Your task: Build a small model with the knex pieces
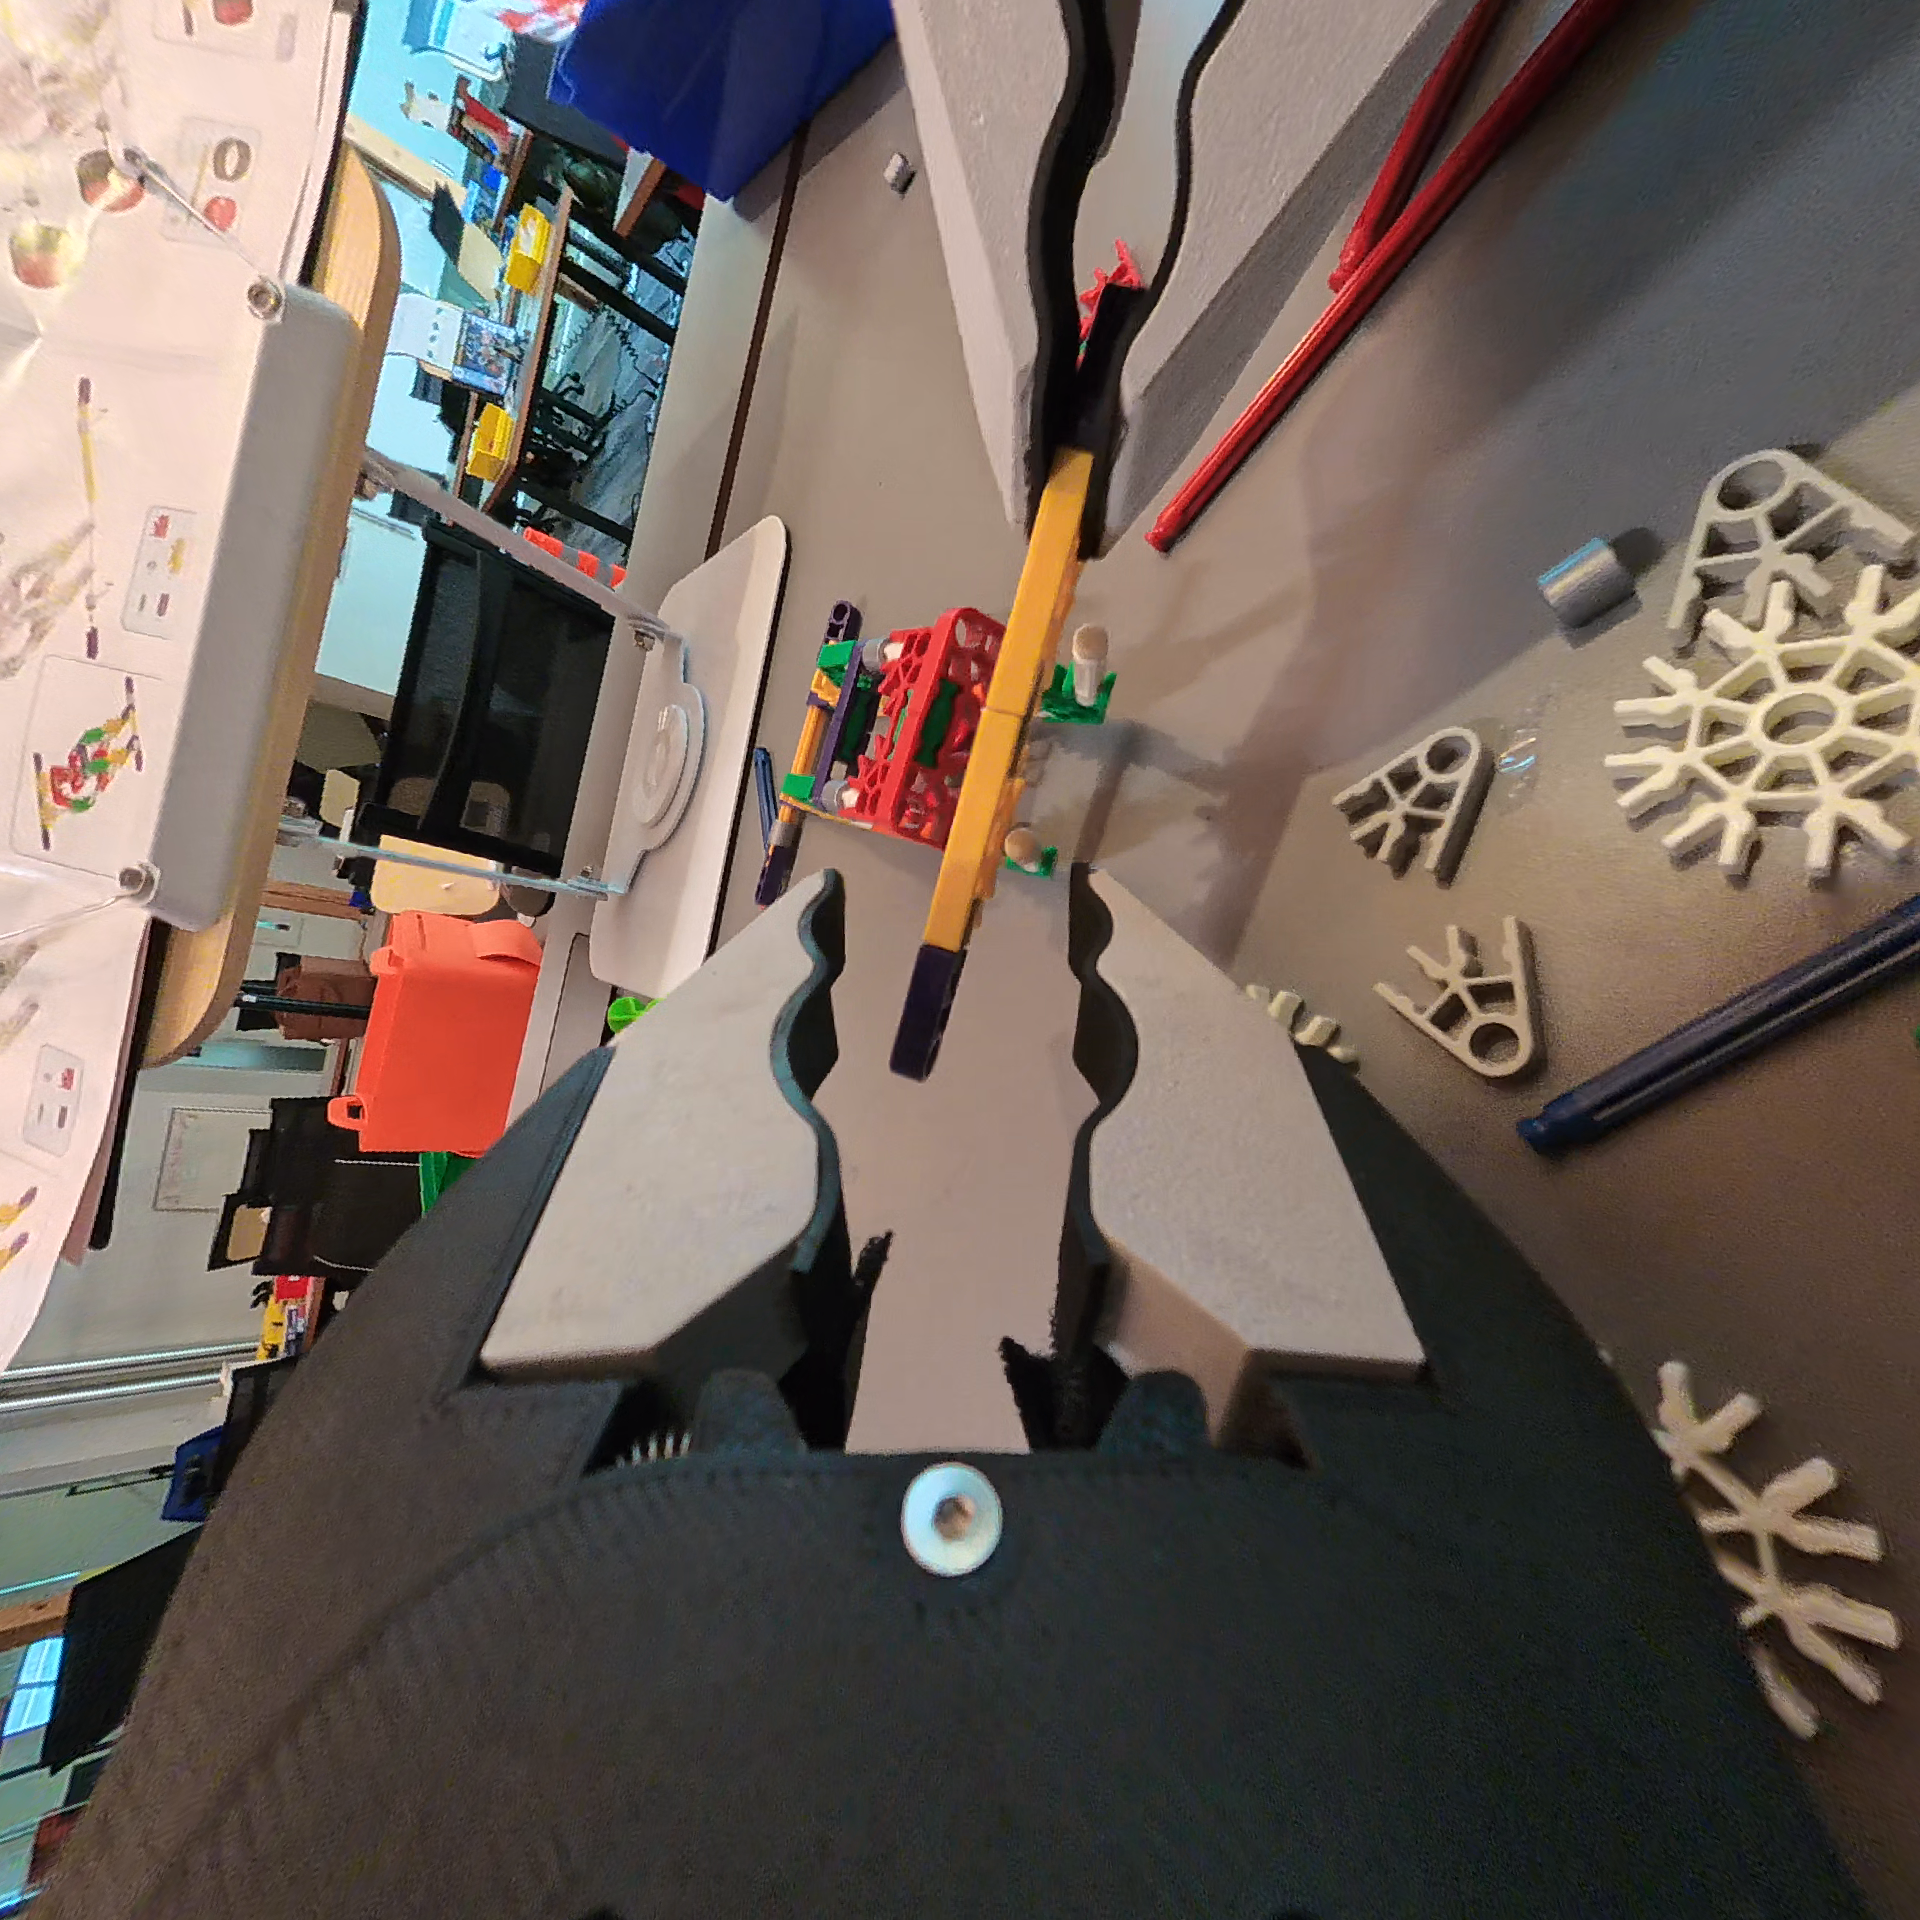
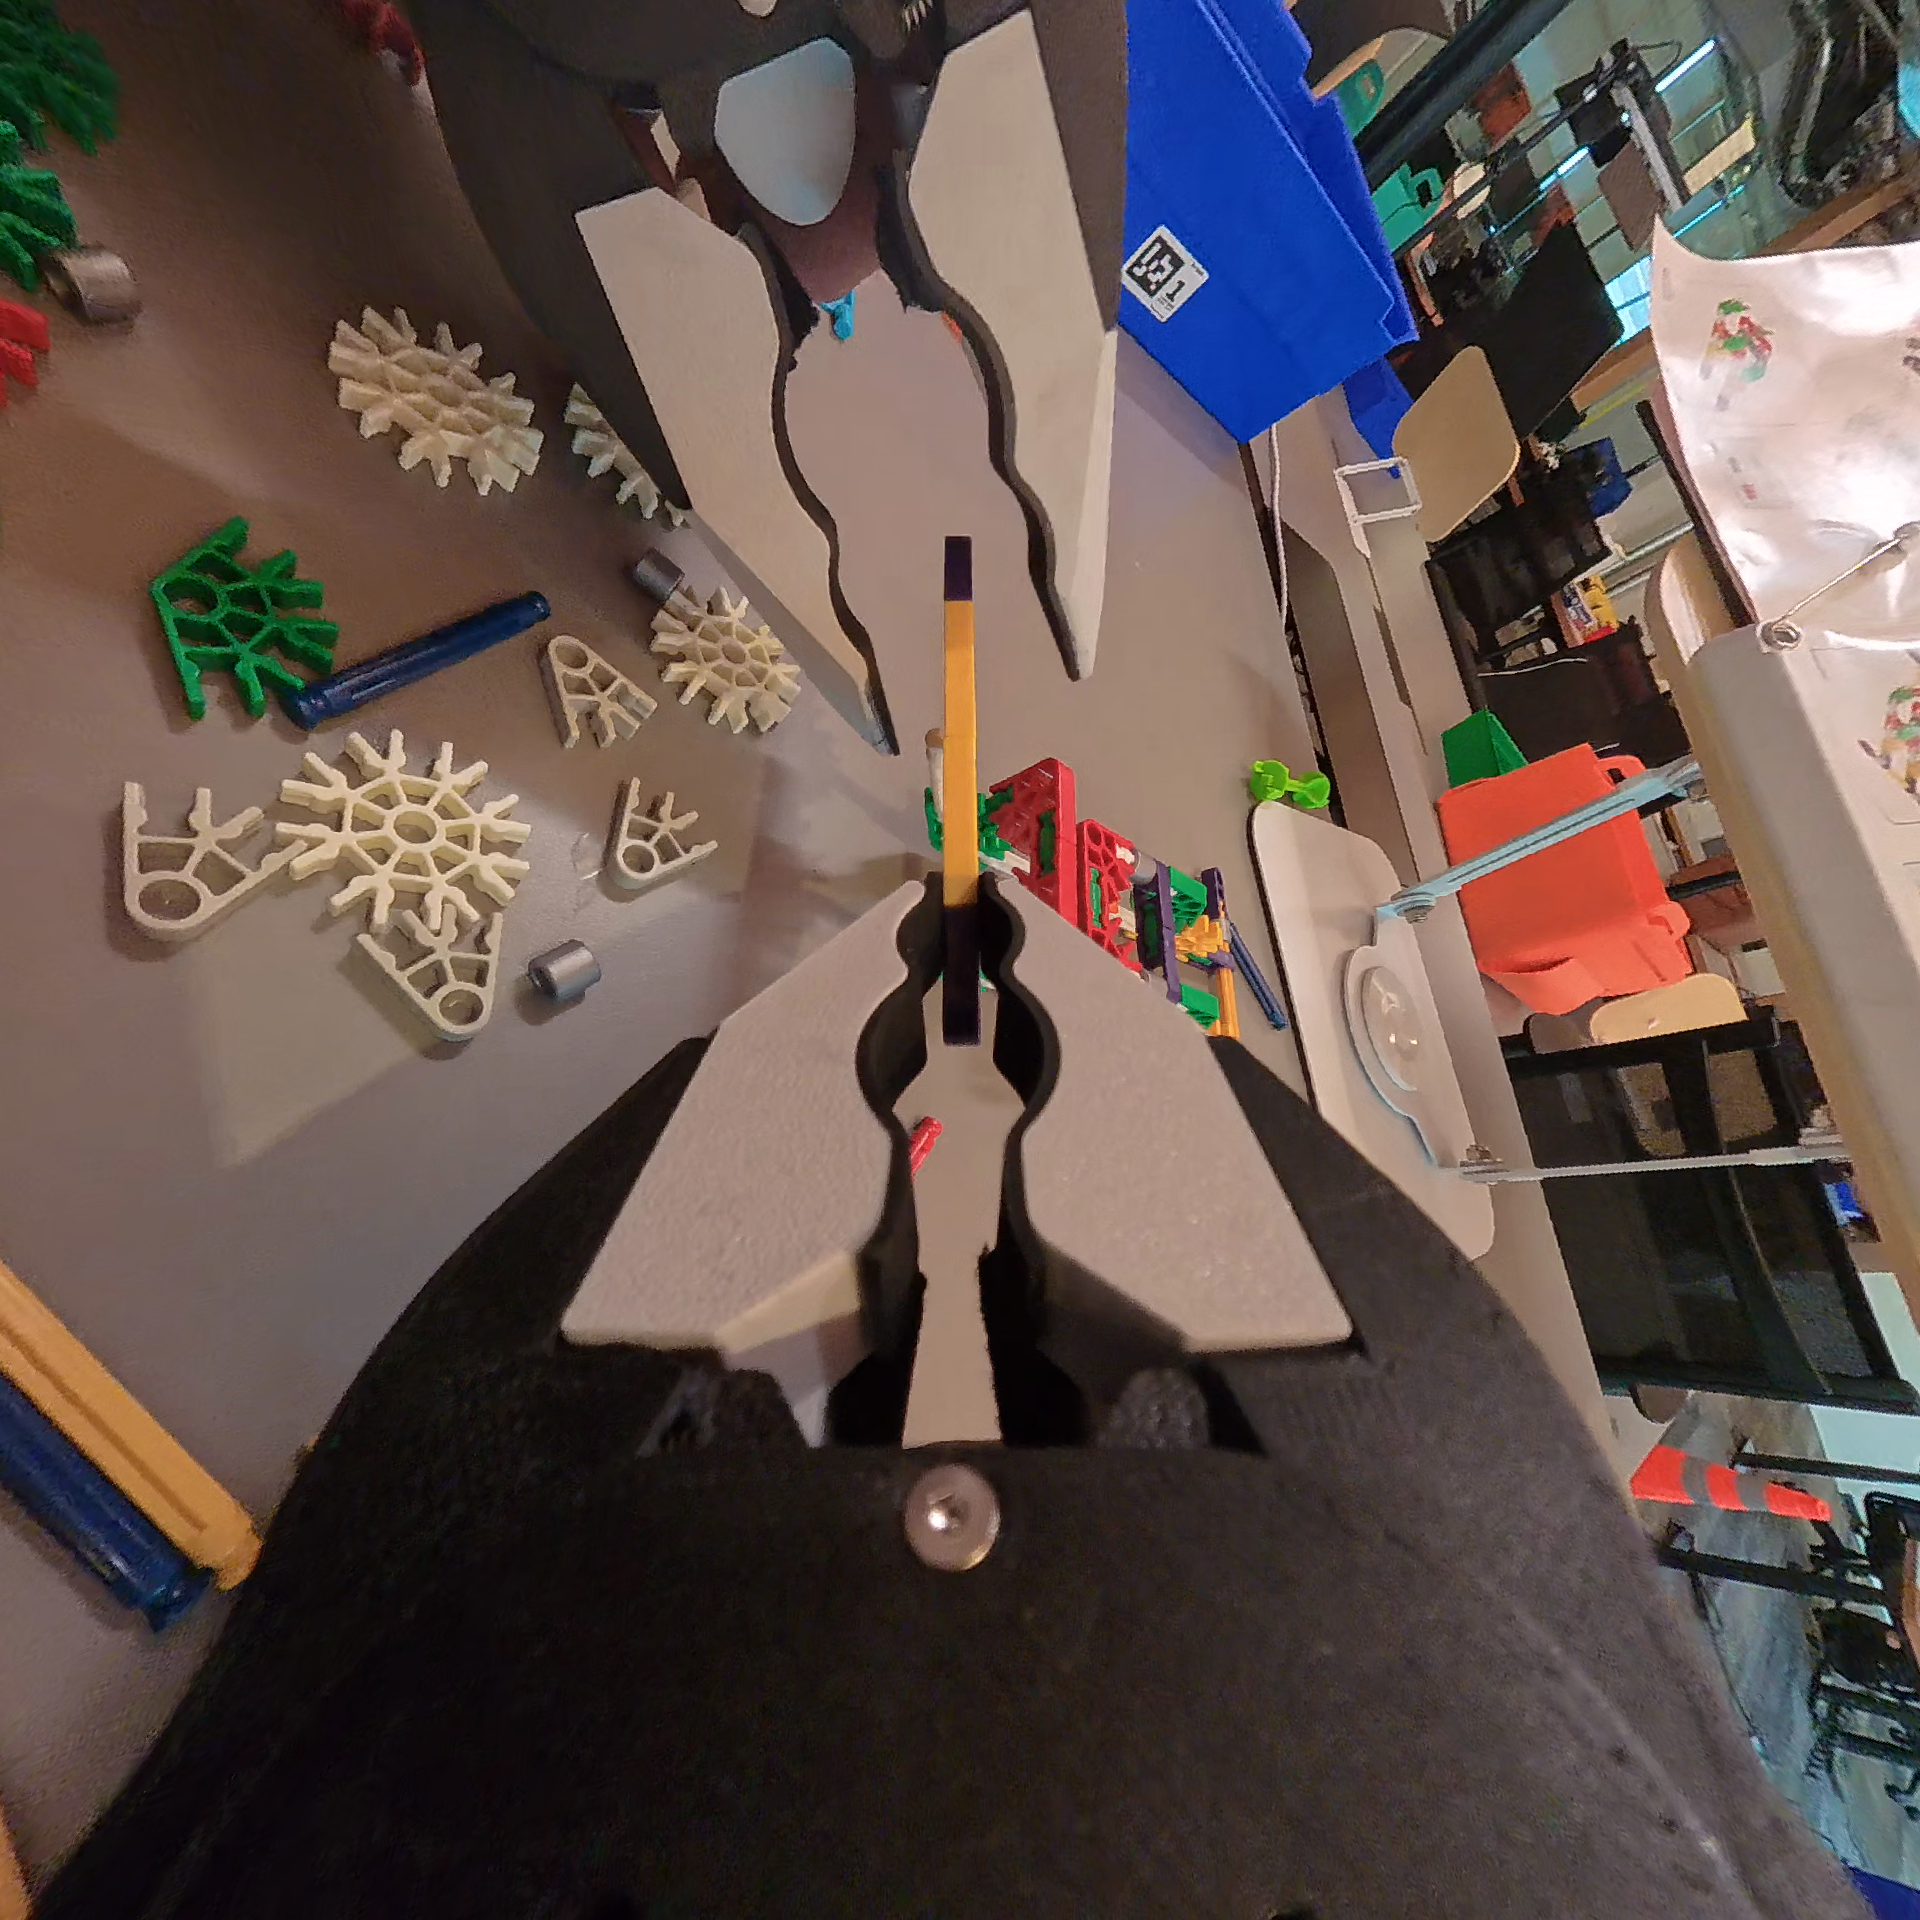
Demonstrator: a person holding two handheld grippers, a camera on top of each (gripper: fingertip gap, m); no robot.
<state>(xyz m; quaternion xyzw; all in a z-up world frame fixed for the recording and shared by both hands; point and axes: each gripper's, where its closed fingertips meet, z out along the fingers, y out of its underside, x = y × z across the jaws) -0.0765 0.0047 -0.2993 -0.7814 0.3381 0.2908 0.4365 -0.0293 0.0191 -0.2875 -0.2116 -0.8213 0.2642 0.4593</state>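
The right gripper (image 2: 961, 914) pinches the dark end of a yellow rod (image 2: 959, 748), held above the colourful block assembly (image 2: 1101, 883). The left gripper (image 1: 956, 904) is spread wide, the rod's other end between its fingers untouched.

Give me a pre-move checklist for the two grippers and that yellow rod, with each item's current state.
1. Right gripper shut on the yellow plastic rod with dark purple end connectors: ok, fingers pinch one purple end.
2. Left gripper open: ok, wide gap between its fingers.
3. Rod's free purple end near the left gripper: ok, it sits between the fingertips; contact cannot tell.
4. Rod clear of the red, green and yellow toy assembly: cannot tell, they overlap in both views.
5. Loose white snowflake connector and grey wedge connectors away from the rod: ok, off to the side on the grey table.
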